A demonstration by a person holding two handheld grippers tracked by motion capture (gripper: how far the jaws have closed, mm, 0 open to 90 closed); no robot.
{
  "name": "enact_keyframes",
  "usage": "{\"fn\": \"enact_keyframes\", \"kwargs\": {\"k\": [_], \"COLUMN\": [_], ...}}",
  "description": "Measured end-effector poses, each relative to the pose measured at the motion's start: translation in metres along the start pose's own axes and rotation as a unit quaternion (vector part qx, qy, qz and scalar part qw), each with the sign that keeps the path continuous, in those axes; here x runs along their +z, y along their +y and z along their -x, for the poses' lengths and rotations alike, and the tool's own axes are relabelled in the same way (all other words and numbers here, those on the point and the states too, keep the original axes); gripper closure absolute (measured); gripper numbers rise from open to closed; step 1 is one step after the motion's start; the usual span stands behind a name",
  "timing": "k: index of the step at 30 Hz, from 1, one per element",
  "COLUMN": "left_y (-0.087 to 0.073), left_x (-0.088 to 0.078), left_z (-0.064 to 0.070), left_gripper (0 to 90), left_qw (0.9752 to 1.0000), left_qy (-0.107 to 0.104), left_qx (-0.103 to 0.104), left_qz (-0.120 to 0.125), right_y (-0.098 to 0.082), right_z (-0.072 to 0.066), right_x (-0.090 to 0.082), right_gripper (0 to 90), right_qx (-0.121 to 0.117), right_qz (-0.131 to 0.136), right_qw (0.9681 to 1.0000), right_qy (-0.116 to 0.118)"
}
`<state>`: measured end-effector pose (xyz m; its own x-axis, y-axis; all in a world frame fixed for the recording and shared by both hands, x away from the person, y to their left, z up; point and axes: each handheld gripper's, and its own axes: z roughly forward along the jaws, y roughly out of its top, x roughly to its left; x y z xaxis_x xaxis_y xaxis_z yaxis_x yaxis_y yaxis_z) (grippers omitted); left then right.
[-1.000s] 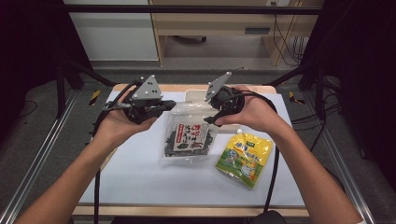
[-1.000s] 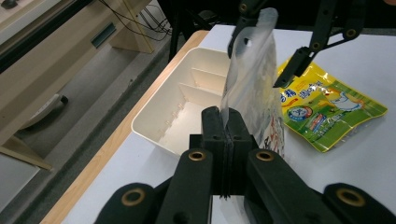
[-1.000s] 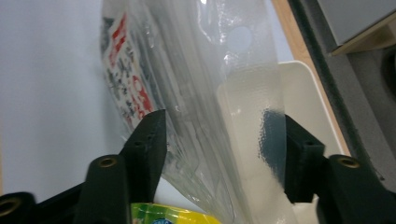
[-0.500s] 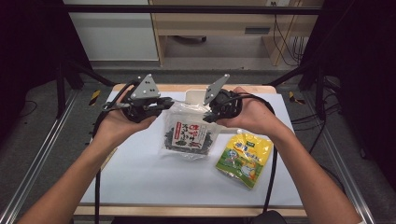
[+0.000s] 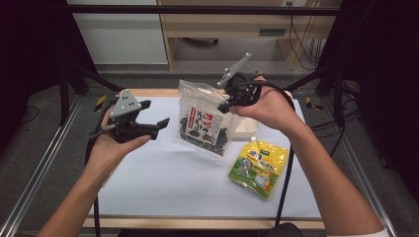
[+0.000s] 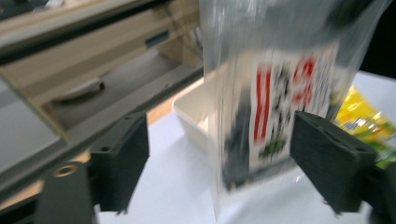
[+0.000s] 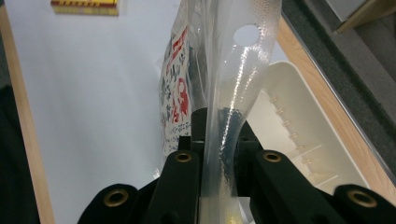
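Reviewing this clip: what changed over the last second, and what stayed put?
The right gripper, shut on the seaweed bag, has lifted it off the table; it now hangs upright. The left gripper let go, drew back to the left and is open. The yellow packet and white tray stayed where they were.

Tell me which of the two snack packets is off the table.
The clear seaweed bag with the red-and-white label: the right gripper pinches its top edge and it hangs in the air. The yellow packet lies flat on the table.
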<state>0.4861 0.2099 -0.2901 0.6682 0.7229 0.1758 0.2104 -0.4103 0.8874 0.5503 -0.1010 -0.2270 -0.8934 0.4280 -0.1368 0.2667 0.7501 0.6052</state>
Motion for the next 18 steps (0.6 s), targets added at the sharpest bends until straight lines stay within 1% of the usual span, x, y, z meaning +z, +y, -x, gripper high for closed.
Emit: {"fn": "enact_keyframes", "kwargs": {"k": [2,5,7,8,9,10,11,14,15,16,17,18], "left_y": [-0.016,-0.039,-0.054,-0.061,-0.061,-0.076,-0.083,-0.105,-0.110,-0.110,-0.118,-0.121], "left_x": [0.006,0.017,0.025,0.028,0.028,0.035,0.037,0.042,0.043,0.043,0.041,0.039], "left_z": [0.003,0.009,0.012,0.013,0.013,0.014,0.015,0.015,0.015,0.015,0.015,0.014], "left_gripper": [13.7,11.6,9.9,9.9,9.8,9.6,9.5,9.4,9.4,9.4,9.4,9.4], "left_qw": [0.9998,0.9993,0.9990,0.9988,0.9988,0.9983,0.9979,0.9971,0.9966,0.9966,0.9961,0.9962], "left_qy": [0.008,0.010,0.002,0.001,0.001,0.000,-0.002,0.000,0.002,0.002,0.006,0.007], "left_qx": [0.001,0.005,-0.009,-0.011,-0.011,-0.016,-0.022,-0.040,-0.041,-0.041,-0.041,-0.041], "left_qz": [-0.019,-0.035,-0.044,-0.049,-0.049,-0.056,-0.061,-0.064,-0.071,-0.071,-0.077,-0.076], "right_y": [0.003,0.010,0.014,0.016,0.018,0.020,0.022,0.026,0.027,0.028,0.029,0.029], "right_z": [0.005,0.013,0.018,0.021,0.024,0.027,0.030,0.040,0.042,0.045,0.048,0.050], "right_x": [-0.005,-0.012,-0.016,-0.018,-0.019,-0.021,-0.022,-0.026,-0.027,-0.027,-0.027,-0.027], "right_gripper": [83.8,83.7,83.6,83.6,83.6,83.6,83.6,83.6,83.6,83.6,83.6,83.6], "right_qx": [0.019,0.038,0.050,0.054,0.059,0.066,0.070,0.086,0.091,0.096,0.101,0.109], "right_qz": [0.005,0.009,0.011,0.011,0.012,0.011,0.011,0.011,0.010,0.009,0.009,0.008], "right_qw": [0.9998,0.9991,0.9984,0.9980,0.9976,0.9970,0.9966,0.9947,0.9941,0.9934,0.9927,0.9917], "right_qy": [-0.006,-0.016,-0.025,-0.030,-0.035,-0.039,-0.042,-0.055,-0.058,-0.062,-0.066,-0.069]}}
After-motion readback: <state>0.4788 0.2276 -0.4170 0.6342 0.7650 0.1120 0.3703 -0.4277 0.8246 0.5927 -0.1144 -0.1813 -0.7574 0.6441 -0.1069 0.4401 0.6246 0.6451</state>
